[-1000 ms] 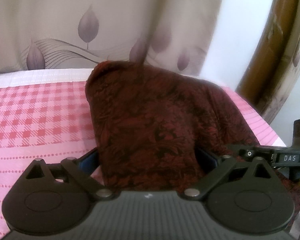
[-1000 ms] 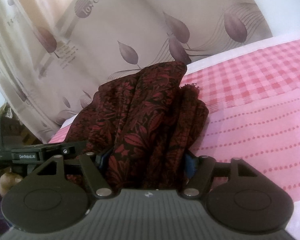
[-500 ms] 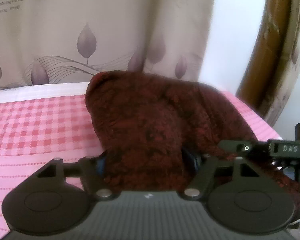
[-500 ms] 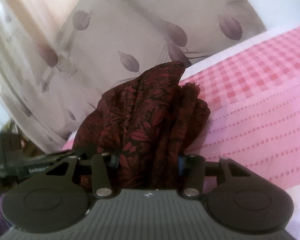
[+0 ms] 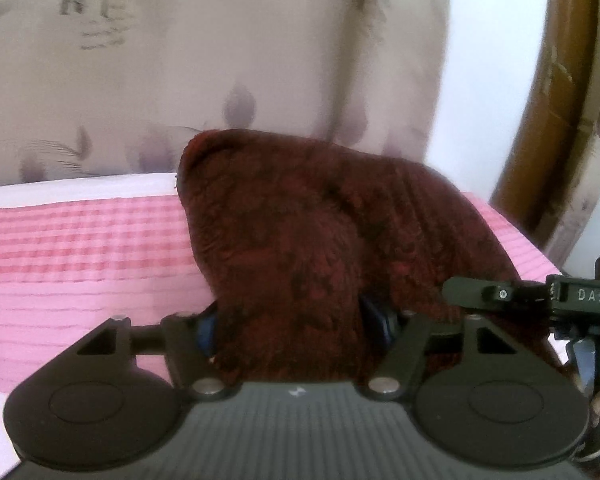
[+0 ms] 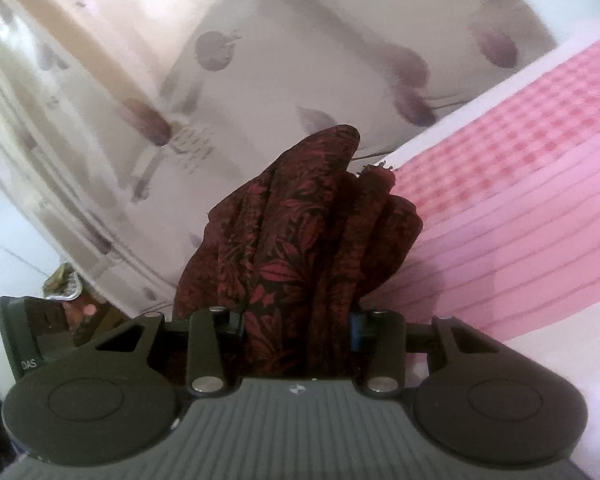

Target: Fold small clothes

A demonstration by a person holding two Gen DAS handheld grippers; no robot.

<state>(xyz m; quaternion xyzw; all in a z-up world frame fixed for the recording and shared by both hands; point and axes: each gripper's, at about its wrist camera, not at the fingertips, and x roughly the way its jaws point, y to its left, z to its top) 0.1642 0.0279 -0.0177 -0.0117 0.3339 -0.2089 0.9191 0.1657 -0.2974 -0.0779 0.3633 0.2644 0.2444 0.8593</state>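
Two grippers clamp one dark red floral cloth (image 5: 300, 248): the left gripper (image 5: 296, 324) pinches it bunched between its fingers, the right gripper (image 6: 296, 320) likewise, fabric rising ahead of each above a pink checked bedsheet (image 5: 80, 240).

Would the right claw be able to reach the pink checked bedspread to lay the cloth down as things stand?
Probably yes. The right claw is shut on the dark red floral cloth, and the pink checked bedspread lies open just ahead to its right. Only the bunched cloth itself hangs between them.
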